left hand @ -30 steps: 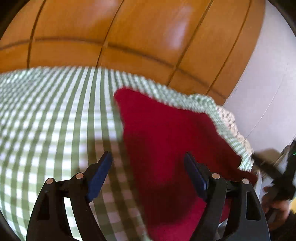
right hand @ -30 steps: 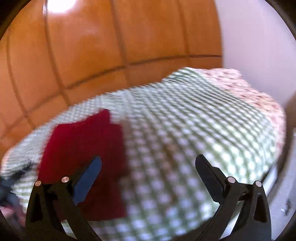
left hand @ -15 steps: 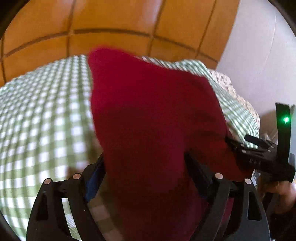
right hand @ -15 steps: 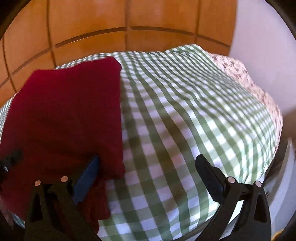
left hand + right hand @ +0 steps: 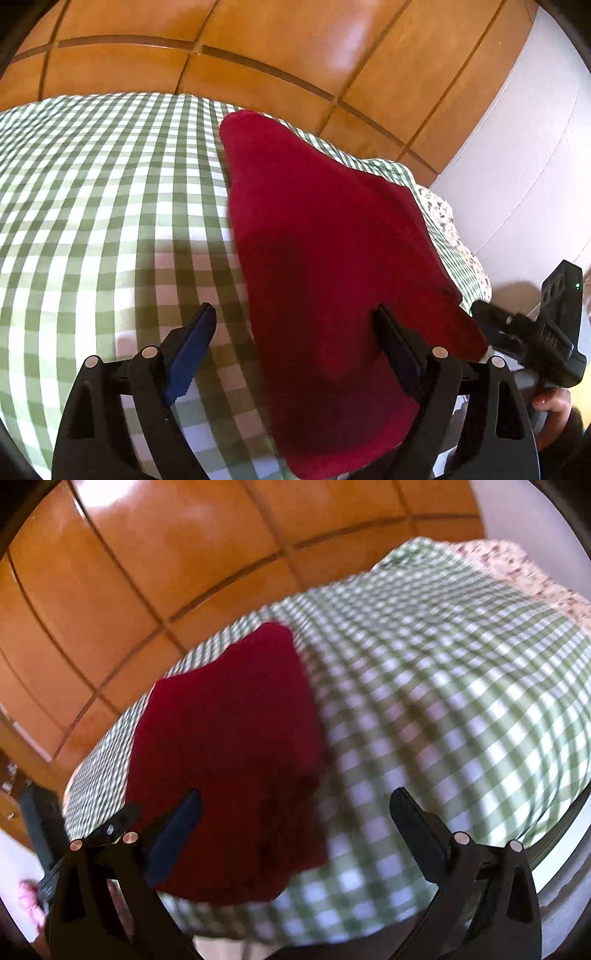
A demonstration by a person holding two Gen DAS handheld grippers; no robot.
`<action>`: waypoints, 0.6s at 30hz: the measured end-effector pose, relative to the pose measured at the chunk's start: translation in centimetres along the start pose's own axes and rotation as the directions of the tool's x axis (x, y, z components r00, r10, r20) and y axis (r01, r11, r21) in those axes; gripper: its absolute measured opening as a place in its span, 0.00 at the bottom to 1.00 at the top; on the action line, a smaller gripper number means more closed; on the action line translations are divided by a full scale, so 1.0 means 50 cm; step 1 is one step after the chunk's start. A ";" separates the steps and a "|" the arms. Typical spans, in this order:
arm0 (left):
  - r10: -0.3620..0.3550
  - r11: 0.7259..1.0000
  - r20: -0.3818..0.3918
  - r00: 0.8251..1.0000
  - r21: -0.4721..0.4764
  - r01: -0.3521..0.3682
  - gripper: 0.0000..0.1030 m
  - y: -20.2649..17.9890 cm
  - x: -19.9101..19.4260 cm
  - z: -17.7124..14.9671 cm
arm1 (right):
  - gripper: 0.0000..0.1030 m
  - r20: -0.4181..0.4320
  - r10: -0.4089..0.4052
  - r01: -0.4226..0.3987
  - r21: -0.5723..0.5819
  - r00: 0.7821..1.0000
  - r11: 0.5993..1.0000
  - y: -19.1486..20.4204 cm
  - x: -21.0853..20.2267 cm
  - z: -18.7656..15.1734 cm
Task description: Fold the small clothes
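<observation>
Red cloth (image 5: 332, 258) flat on checked tablecloth (image 5: 92, 203); right gripper (image 5: 295, 830) closing.

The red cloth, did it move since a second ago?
Yes. The flat dark red cloth has slid in under the left gripper, filling more of the left wrist view; the right gripper has drawn nearer too, its jaws closing slightly with nothing pinched. Neither gripper holds it. The green-and-white checked bedspread and orange tiled floor stayed put.
</observation>
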State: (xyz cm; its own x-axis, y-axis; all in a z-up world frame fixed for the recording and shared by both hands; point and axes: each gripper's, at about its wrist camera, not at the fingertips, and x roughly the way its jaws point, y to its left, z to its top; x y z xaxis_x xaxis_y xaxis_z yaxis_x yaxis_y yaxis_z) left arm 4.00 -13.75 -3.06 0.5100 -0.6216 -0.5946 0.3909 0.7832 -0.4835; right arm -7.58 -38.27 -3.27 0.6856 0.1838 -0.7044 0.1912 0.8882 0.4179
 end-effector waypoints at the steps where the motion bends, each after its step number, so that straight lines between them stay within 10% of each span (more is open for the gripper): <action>1: -0.002 1.000 -0.014 1.000 -0.001 0.002 0.83 0.001 0.005 -0.001 | 0.85 -0.021 0.006 -0.006 0.002 1.000 1.000 0.005 0.009 -0.005; 6: -0.005 1.000 -0.079 0.997 0.006 0.005 0.87 -0.024 0.042 -0.013 | 0.36 -0.071 0.039 -0.034 0.064 0.997 0.997 -0.014 0.075 0.011; 9: 0.026 0.998 -0.096 0.995 0.059 -0.021 0.88 -0.040 0.053 -0.006 | 0.33 -0.035 0.028 -0.027 0.034 0.999 0.999 -0.001 0.092 0.045; 15: 0.032 0.997 -0.108 0.994 0.076 -0.024 0.89 -0.040 0.051 -0.005 | 0.34 0.004 0.014 -0.014 -0.008 1.000 1.000 0.003 0.098 0.058; 18: 0.032 0.998 -0.108 0.994 0.060 -0.025 0.89 -0.034 0.050 -0.003 | 0.66 0.016 -0.016 0.016 0.017 1.000 1.000 -0.013 0.084 0.045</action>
State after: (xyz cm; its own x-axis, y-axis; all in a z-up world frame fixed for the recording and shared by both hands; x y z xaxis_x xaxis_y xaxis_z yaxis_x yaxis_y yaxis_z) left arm 4.50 -16.62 -3.81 0.4369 -0.5943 -0.6753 0.4234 0.7982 -0.4285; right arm -3.24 -39.00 -5.23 0.6933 0.1625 -0.7021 0.2143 0.8837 0.4161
